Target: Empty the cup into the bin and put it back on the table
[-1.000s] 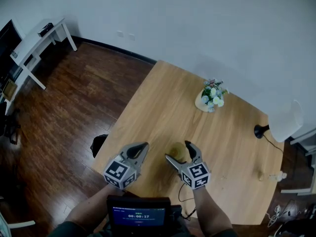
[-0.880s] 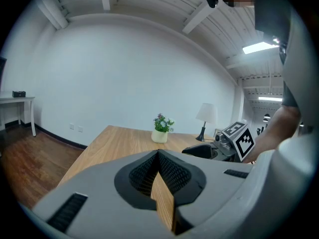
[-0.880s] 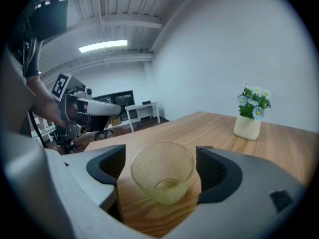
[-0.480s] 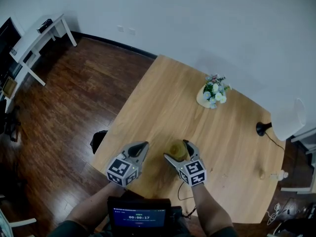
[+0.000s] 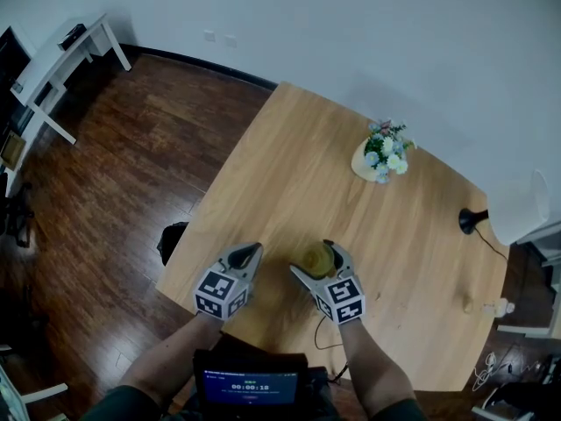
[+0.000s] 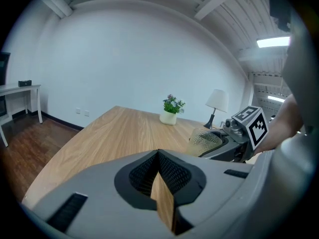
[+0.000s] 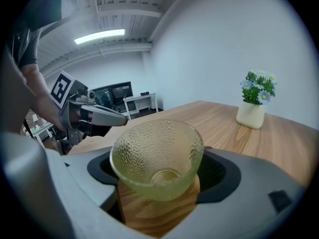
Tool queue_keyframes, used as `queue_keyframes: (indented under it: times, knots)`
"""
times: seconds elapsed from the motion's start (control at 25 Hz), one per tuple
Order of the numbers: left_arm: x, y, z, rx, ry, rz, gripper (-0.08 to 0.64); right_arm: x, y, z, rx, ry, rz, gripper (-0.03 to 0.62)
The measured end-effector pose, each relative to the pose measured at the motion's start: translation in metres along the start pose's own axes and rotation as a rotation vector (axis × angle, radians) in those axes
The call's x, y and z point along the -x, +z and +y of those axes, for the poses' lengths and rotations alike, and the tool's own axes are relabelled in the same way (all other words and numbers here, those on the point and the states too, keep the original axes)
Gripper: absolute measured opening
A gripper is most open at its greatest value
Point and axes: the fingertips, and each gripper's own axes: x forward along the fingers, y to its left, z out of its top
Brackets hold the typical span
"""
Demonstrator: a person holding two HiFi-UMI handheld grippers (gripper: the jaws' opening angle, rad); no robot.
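Right gripper view shows the right gripper (image 7: pixel 159 169) with its two jaws pressed against the sides of the cup (image 7: pixel 157 158), a yellowish dimpled glass one whose mouth tips toward the camera. It seems to be gripped low on its body so the rim stays free for pouring. Whether anything lies in the bottom I cannot tell. In the head view the cup sits over the table (image 5: pixel 289 174) close to its near edge, toward the near left corner, and it looks just raised or about to be, though contact with the wood is unclear. The left gripper (image 6: pixel 158 153) has its jaws brought together at the tips with nothing between them, and it hangs beside the right one over the same edge, probably kept out of the way. A dark bin (image 5: pixel 173 242) stands on the floor just off the table's left edge, so the carry should be short and leftward. The vase of flowers (image 5: pixel 379 160) stands near the far edge, well apart.
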Motion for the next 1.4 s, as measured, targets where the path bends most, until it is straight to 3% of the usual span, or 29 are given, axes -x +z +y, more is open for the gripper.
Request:
queue_keyframes:
  times: [0.12, 0.6, 1.4]
  knots:
    - [-0.003, -0.006, 0.003, 0.005, -0.002, 0.016, -0.008, -0.003, 0.001, 0.0, 0.003, -0.002, -0.003, 0.414]
    - [0.005, 0.0, -0.001, 0.011, -0.023, -0.002, -0.008, 0.0, 0.012, 0.011, 0.025, 0.031, -0.035, 0.405]
    - [0.07, 0.092, -0.021, -0.05, 0.018, -0.246, -0.008, 0.061, 0.088, 0.04, 0.112, 0.09, -0.134, 0.403]
